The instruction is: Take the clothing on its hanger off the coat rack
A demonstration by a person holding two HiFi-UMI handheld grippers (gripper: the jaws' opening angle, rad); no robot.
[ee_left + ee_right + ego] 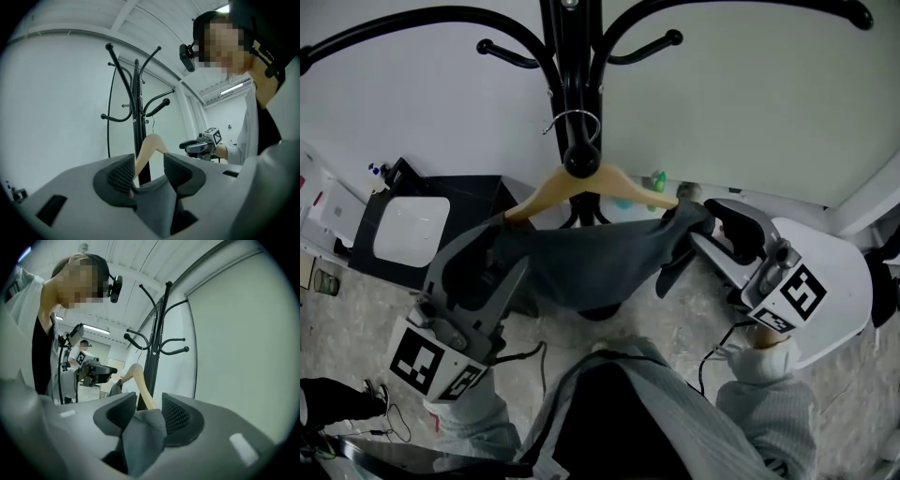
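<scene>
Head view: left gripper [500,246] and right gripper [701,228] straddle the hanger [546,190] ends.
Jaws apart, nothing clamped; clothing [591,258] hangs on the rack [572,56]. Grasp step: close both, then lift the hook [575,120] clear.

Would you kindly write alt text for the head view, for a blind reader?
A grey garment on a wooden hanger hangs from a black coat rack. The left gripper and right gripper each straddle one end with open jaws.
</scene>
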